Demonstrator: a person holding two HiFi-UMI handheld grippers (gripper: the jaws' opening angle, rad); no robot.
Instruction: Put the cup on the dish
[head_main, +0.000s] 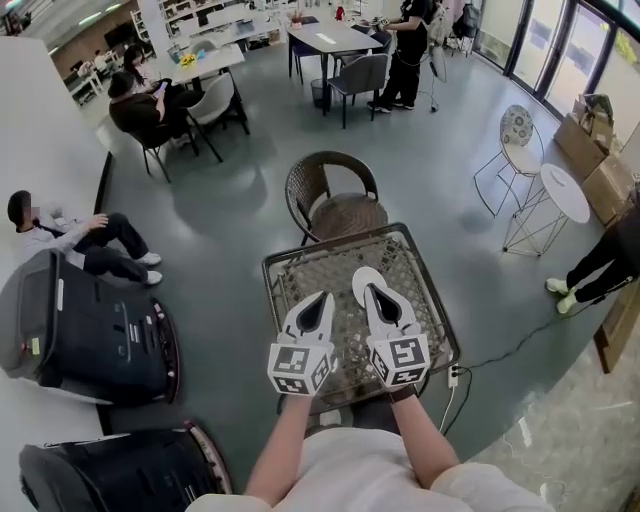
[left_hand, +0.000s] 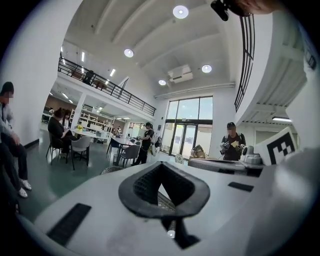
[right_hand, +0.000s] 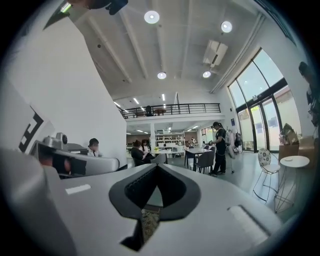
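A white dish (head_main: 358, 277) lies on the far middle of the square wicker table (head_main: 300, 268), partly hidden by my right gripper. My right gripper (head_main: 370, 289) hangs over the dish's near part with its jaws together and nothing between them; the right gripper view shows its tips (right_hand: 157, 167) meeting against the room. My left gripper (head_main: 323, 298) hovers just to the left over the table top, also shut and empty, with its tips (left_hand: 161, 167) closed in the left gripper view. No cup shows in any view.
A brown wicker chair (head_main: 335, 195) stands behind the table. Two dark machines (head_main: 85, 325) sit on the floor at left. A power strip (head_main: 452, 376) lies by the table's right corner. A white round table (head_main: 565, 190) and wire chair stand at right. People sit and stand around the room.
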